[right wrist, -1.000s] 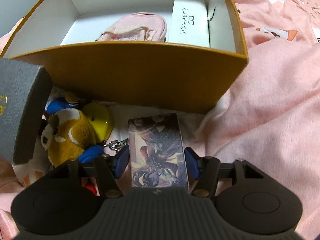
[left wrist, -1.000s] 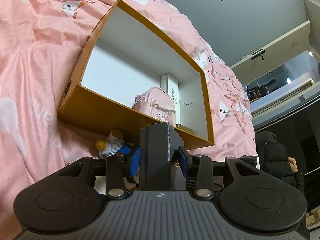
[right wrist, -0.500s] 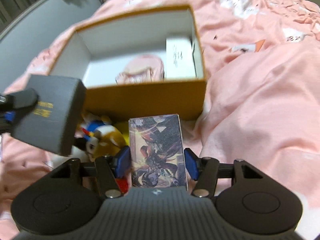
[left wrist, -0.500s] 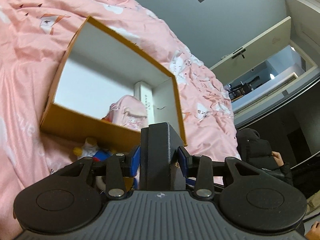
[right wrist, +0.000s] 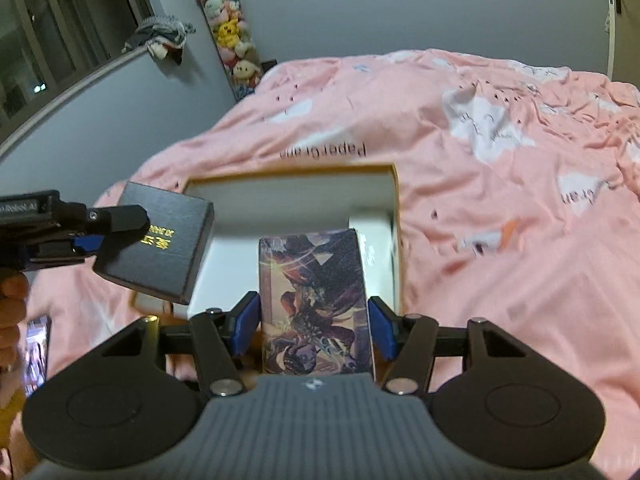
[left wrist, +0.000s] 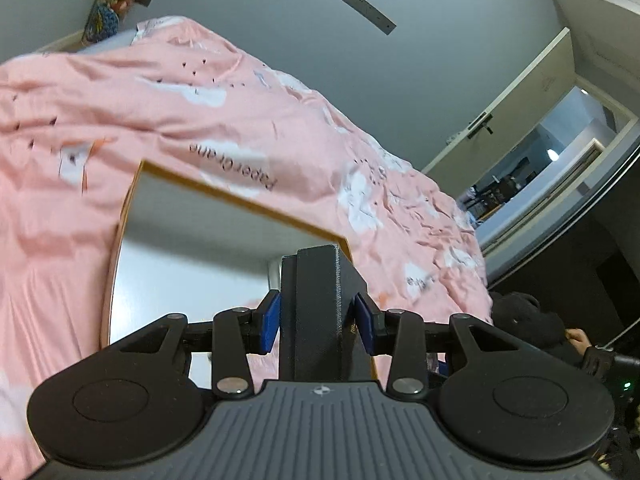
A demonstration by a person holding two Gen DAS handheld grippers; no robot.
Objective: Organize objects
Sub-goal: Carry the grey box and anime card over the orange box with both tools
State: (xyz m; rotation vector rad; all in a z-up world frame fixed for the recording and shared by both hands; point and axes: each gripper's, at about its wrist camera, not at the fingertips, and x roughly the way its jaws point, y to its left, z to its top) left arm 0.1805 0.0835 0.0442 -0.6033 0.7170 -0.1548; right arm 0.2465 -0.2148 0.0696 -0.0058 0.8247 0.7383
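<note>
Clamping an illustrated card box (right wrist: 316, 304), the right gripper (right wrist: 314, 326) points its long axis at the orange box (right wrist: 394, 236) mid-frame; left gripper (left wrist: 316, 322) pinches a black box (left wrist: 316, 312) at centre-left

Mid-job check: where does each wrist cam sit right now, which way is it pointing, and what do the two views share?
Left wrist: sits behind the left gripper, facing the orange box on the pink bedspread; its blue pads grip a black box.
Right wrist: sits behind the right gripper, which grips an illustrated card box, facing the same bed; the person's hand shows.
Shared: orange box, bedspread, black box.
</note>
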